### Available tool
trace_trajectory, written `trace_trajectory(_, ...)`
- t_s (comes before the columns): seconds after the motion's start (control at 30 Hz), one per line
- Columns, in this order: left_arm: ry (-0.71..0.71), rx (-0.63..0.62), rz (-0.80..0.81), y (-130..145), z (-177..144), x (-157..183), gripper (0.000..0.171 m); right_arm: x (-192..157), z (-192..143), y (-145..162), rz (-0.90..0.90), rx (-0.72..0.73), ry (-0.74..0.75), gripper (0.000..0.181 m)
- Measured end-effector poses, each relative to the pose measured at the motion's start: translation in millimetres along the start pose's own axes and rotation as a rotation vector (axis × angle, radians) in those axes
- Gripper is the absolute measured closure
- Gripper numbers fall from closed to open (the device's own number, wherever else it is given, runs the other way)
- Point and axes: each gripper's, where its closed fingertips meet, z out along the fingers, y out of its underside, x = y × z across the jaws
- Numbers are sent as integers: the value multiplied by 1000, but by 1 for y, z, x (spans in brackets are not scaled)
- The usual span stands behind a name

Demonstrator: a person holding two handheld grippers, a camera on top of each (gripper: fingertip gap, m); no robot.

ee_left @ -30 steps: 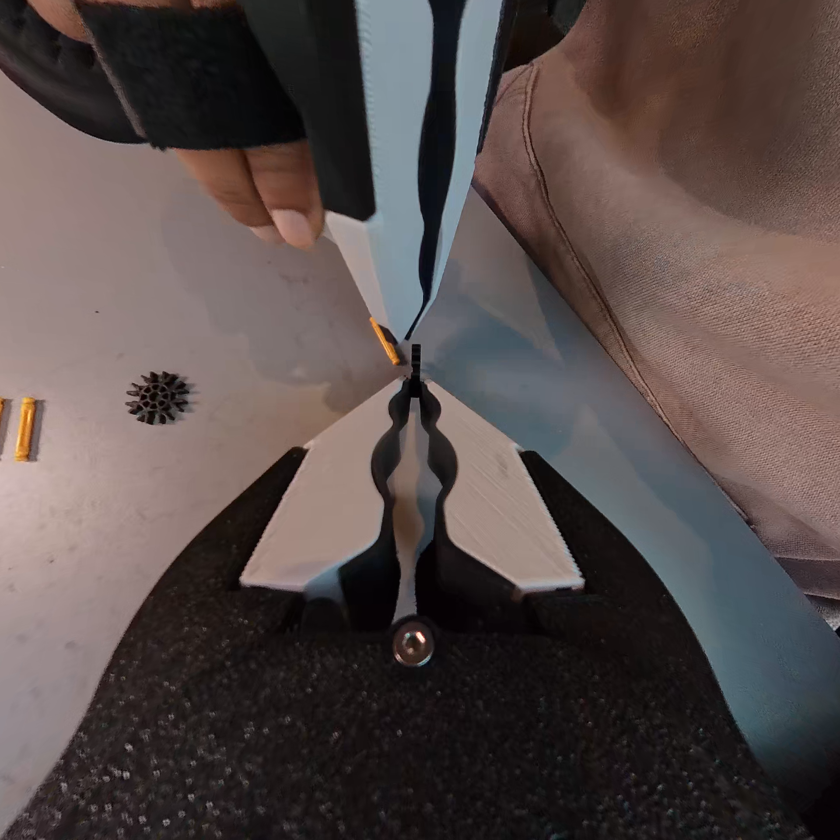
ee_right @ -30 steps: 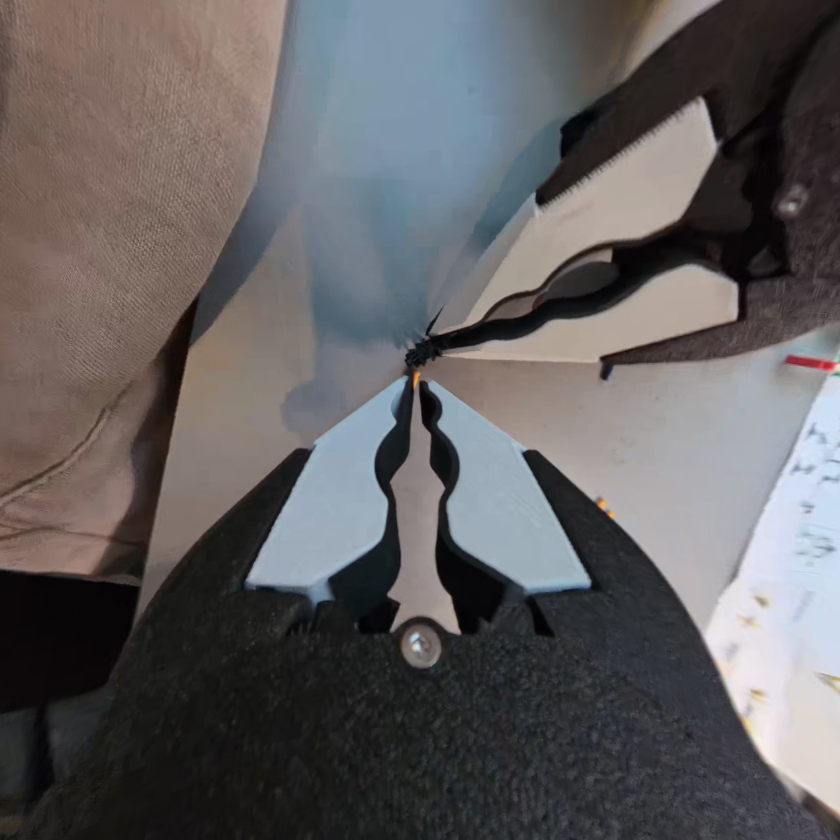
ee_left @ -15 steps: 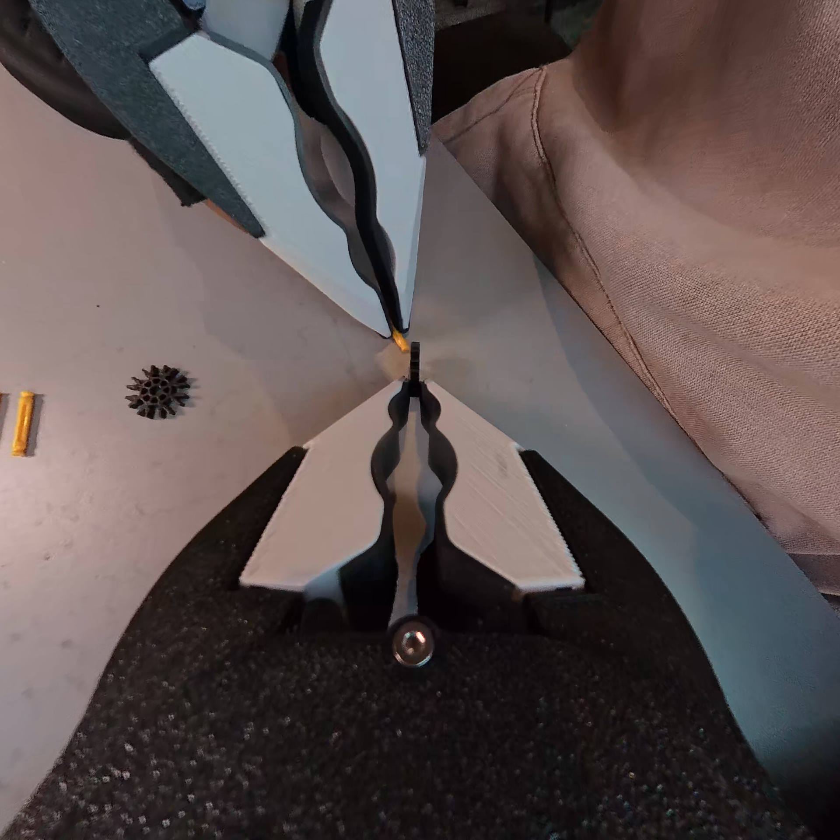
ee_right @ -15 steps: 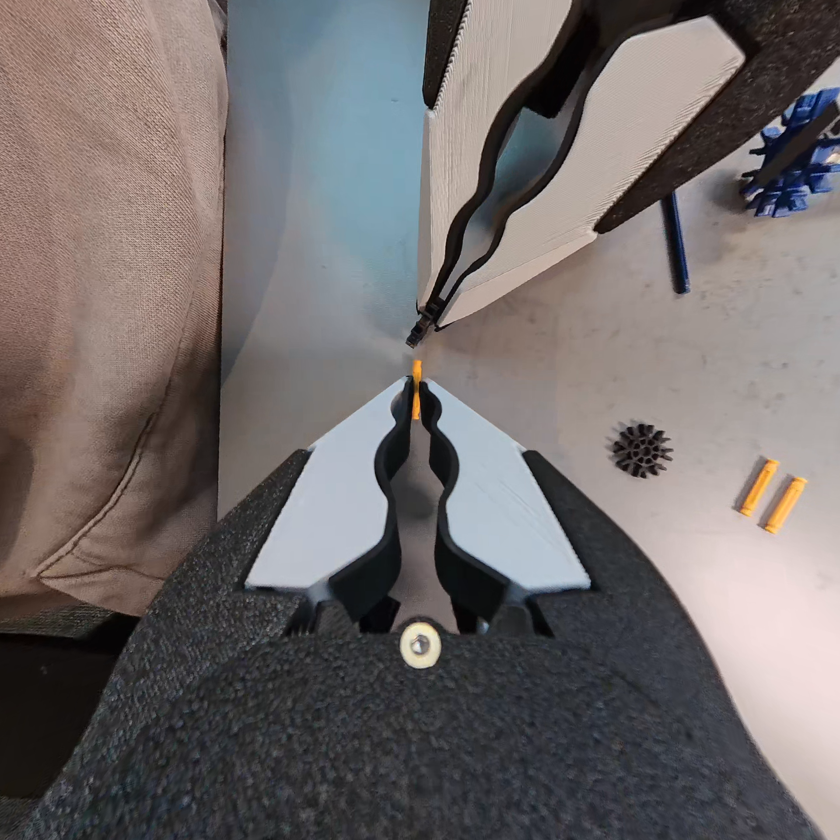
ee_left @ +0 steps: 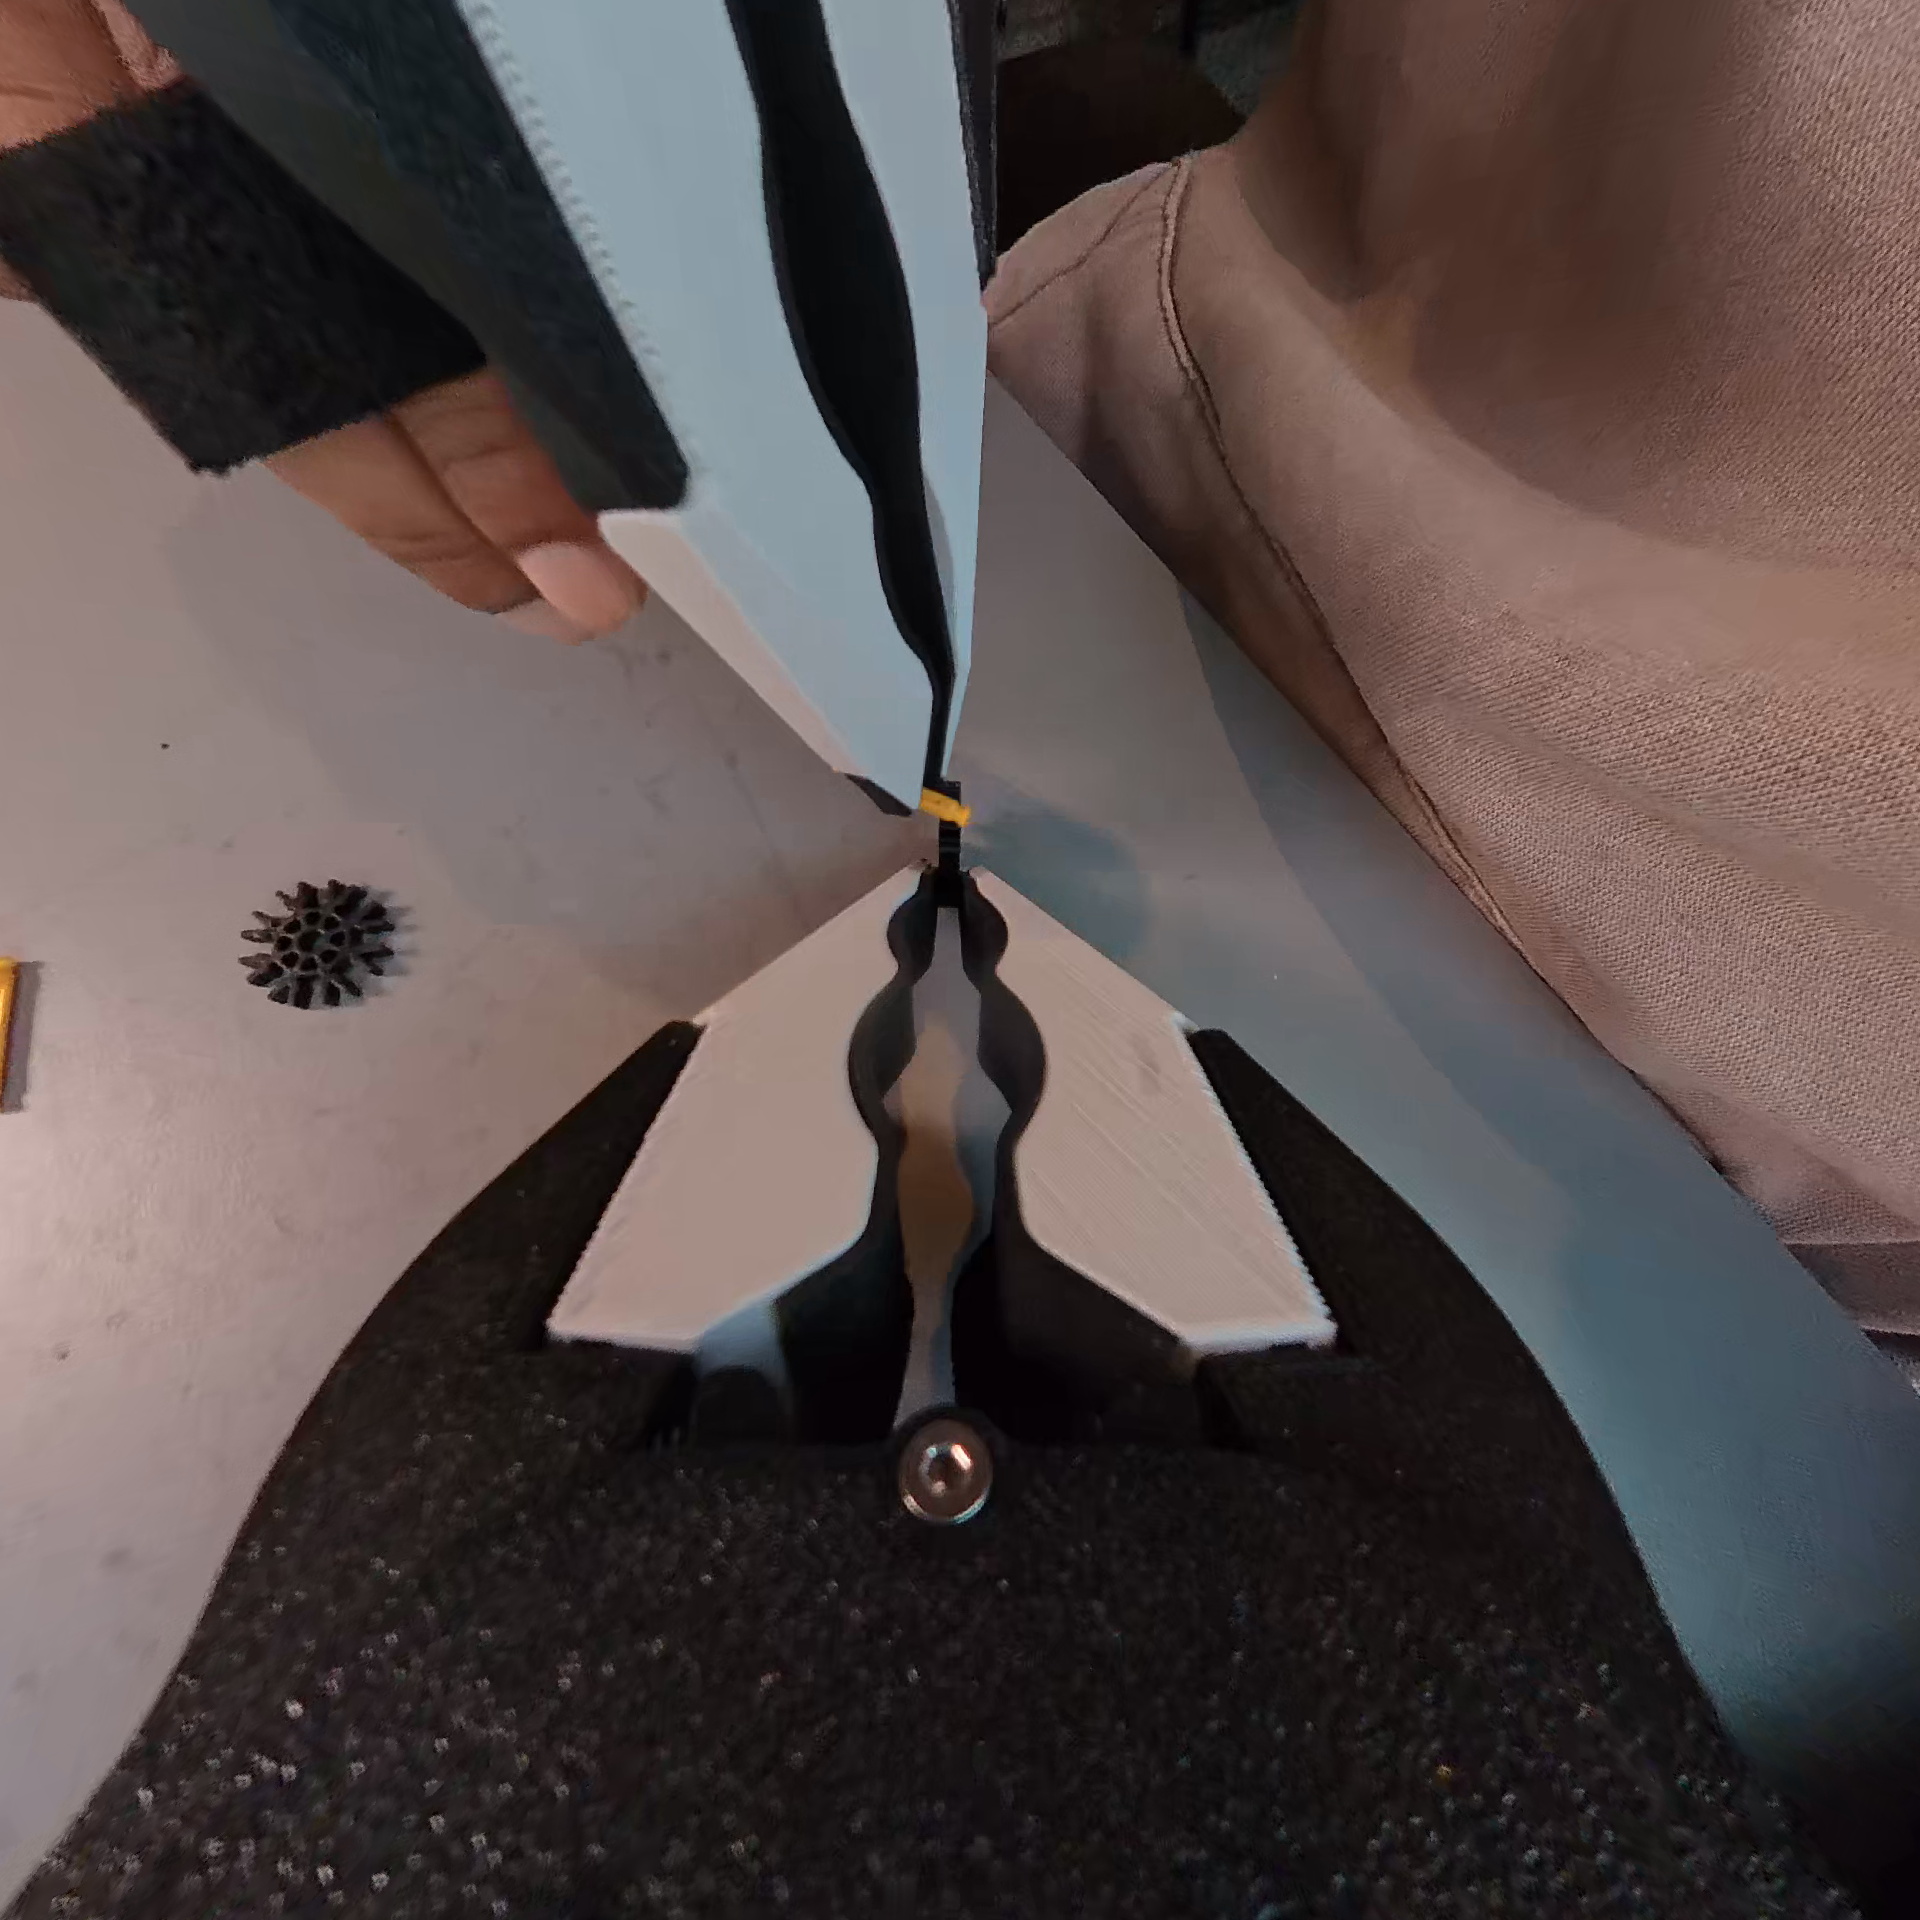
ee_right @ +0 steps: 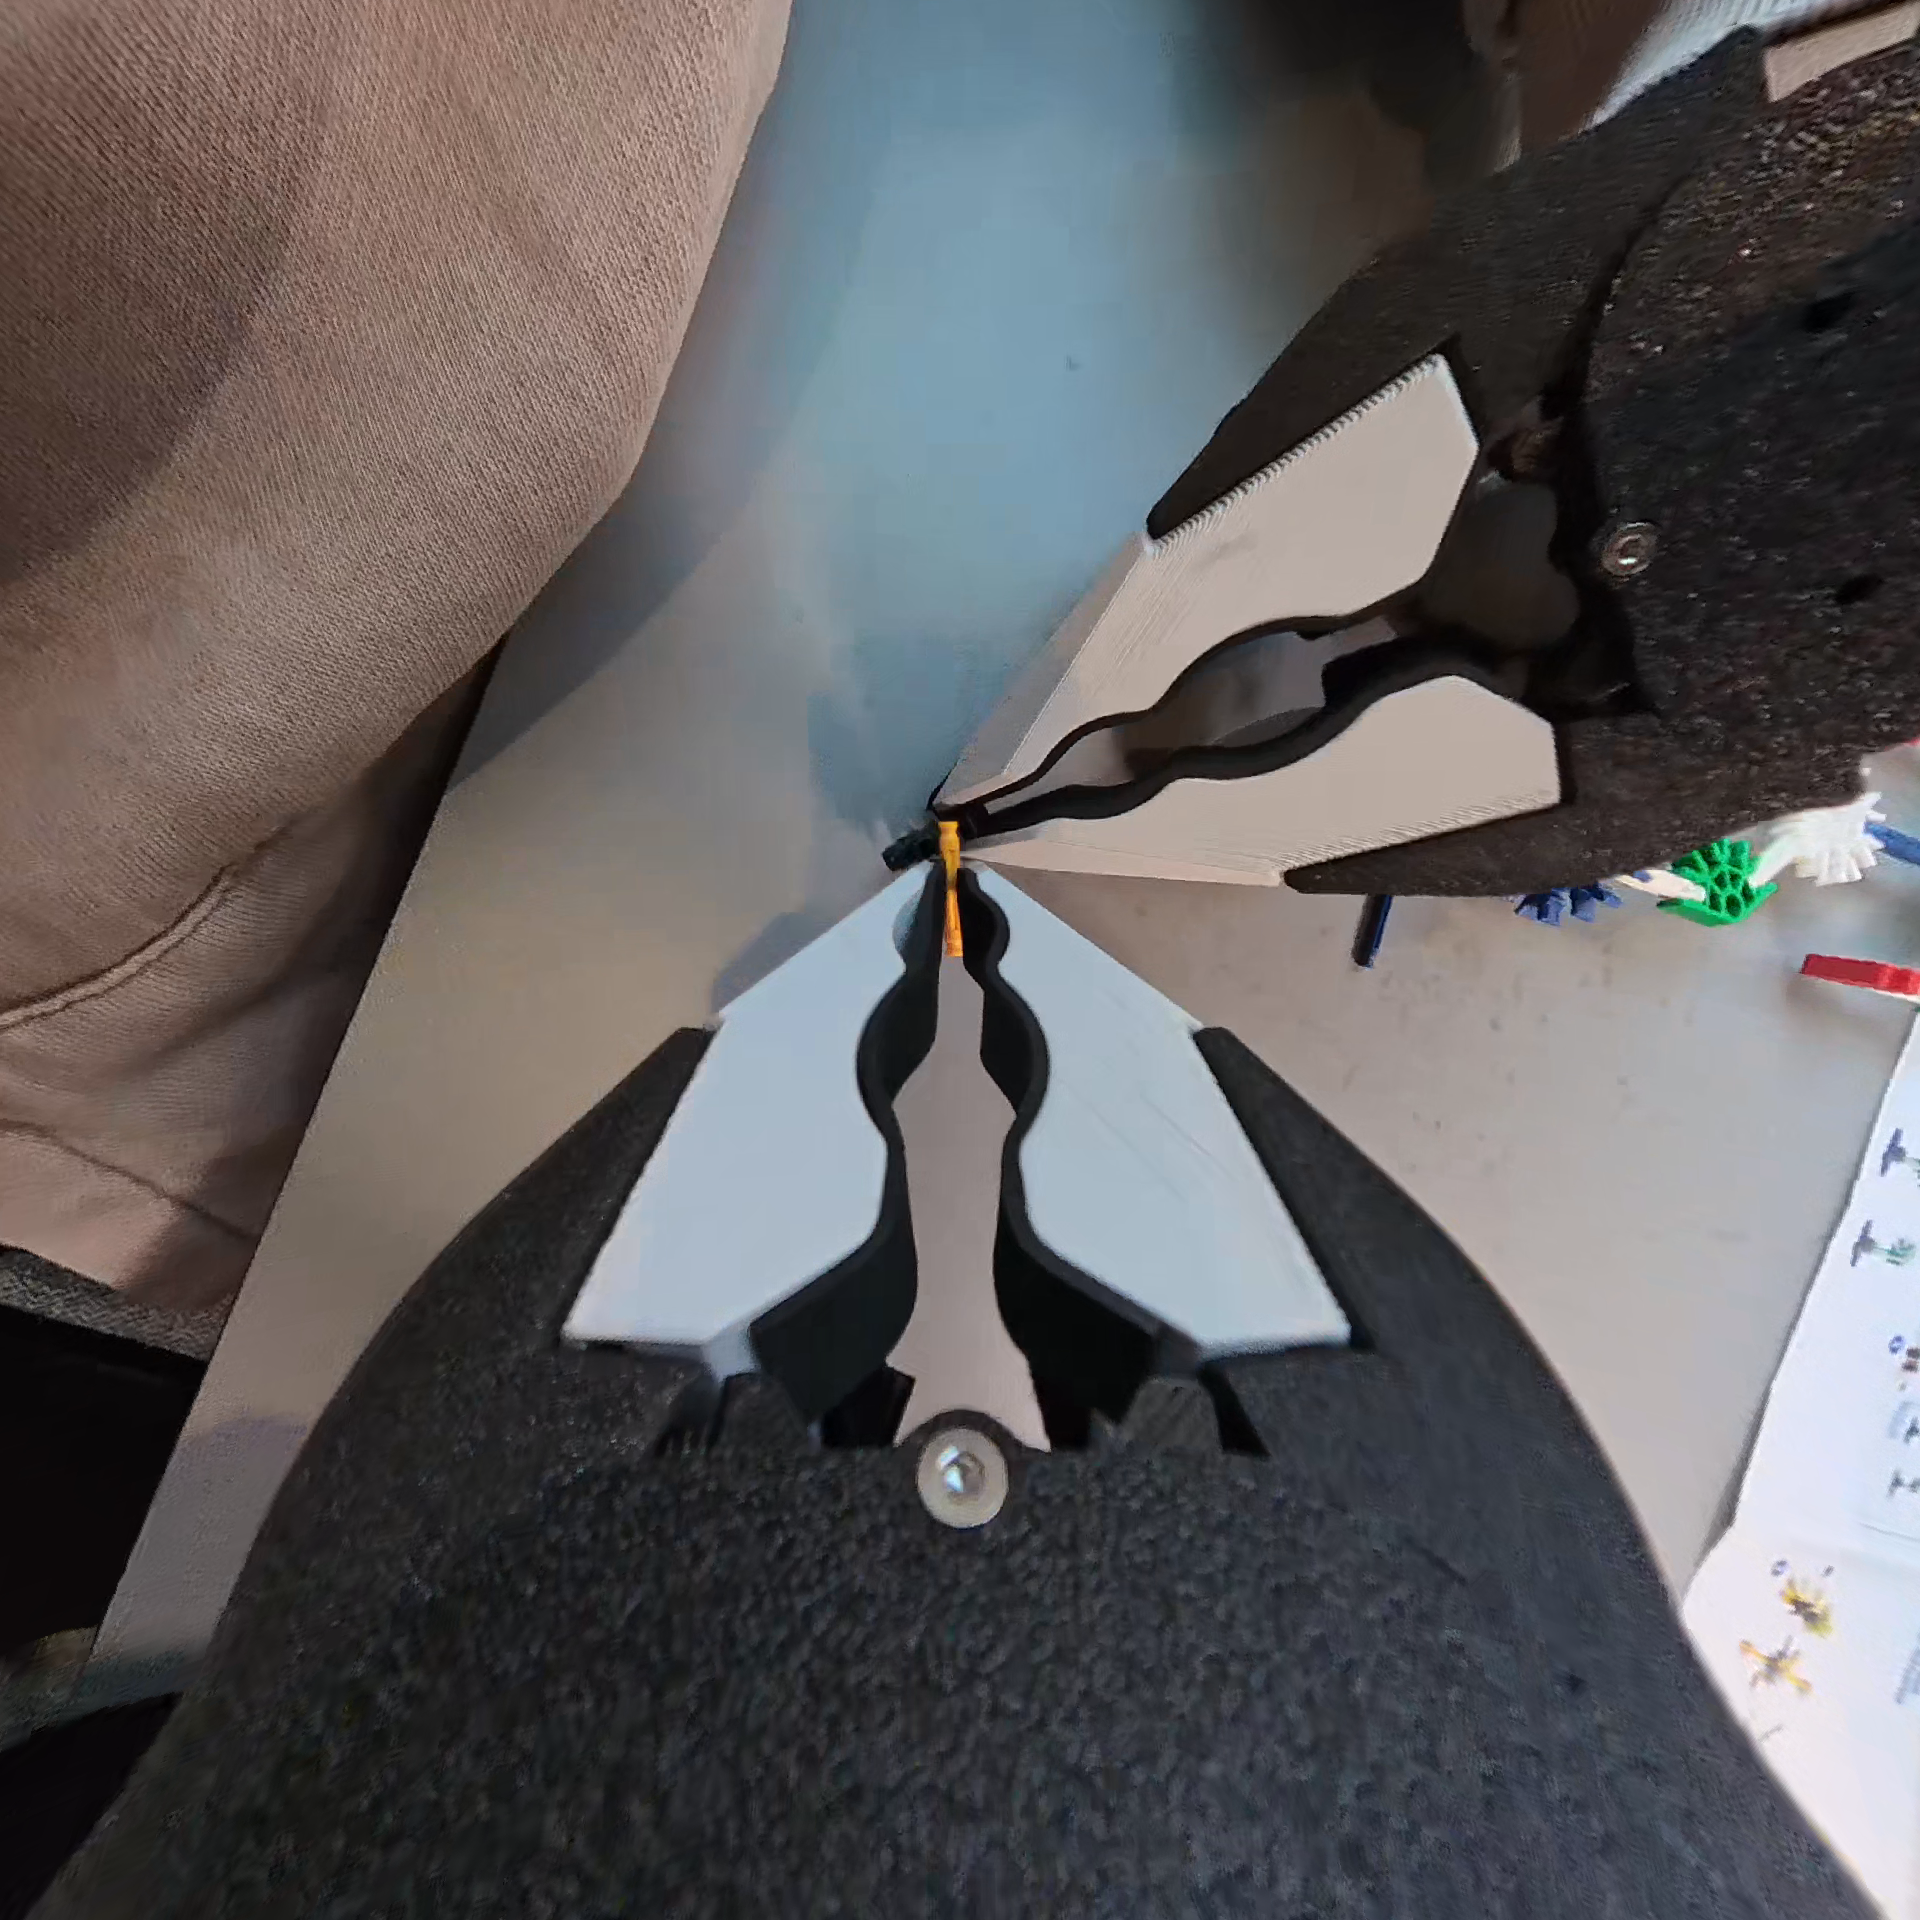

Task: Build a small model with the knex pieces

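1. The left gripper (ee_left: 948, 871) grips a small black toothed connector (ee_left: 948, 844) at the very tips of its jaws; the connector stands edge-on and projects just beyond the tips.
2. The right gripper (ee_right: 950, 878) grips a short yellow rod (ee_right: 950, 894) between its jaw tips, with the rod lying along the jaw line.
3. The far end of the yellow rod touches the black toothed connector (ee_right: 914, 842); both grippers meet tip to tip above the bench (ee_left: 260, 1247).
4. Both pairs of jaws are closed down to a narrow slit on their parts.
5. A printed sheet (ee_right: 1860, 1455) with small diagrams lies at the right edge of the right wrist view; its print is too small to read.
6. A second black gear-shaped connector (ee_left: 317, 943) lies flat on the bench, well apart from the jaws. One yellow rod (ee_left: 6, 1023) lies at the frame edge beyond it.
7. A green connector (ee_right: 1720, 878), blue pieces (ee_right: 1558, 902) and a red piece (ee_right: 1860, 977) lie beyond the left gripper (ee_right: 961, 821) in the right wrist view.
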Motion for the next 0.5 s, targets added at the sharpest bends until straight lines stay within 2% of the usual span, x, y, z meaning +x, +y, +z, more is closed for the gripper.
trace_trajectory(0.3, 17, -6, -36, 0, 0, 0, 170, 1, 5, 1, -175, -118, 23, 181)
trace_trajectory(0.5, 25, -6, -99, -1, 0, -2, 170, 4, 4, 4, -258, -191, 98, 181)
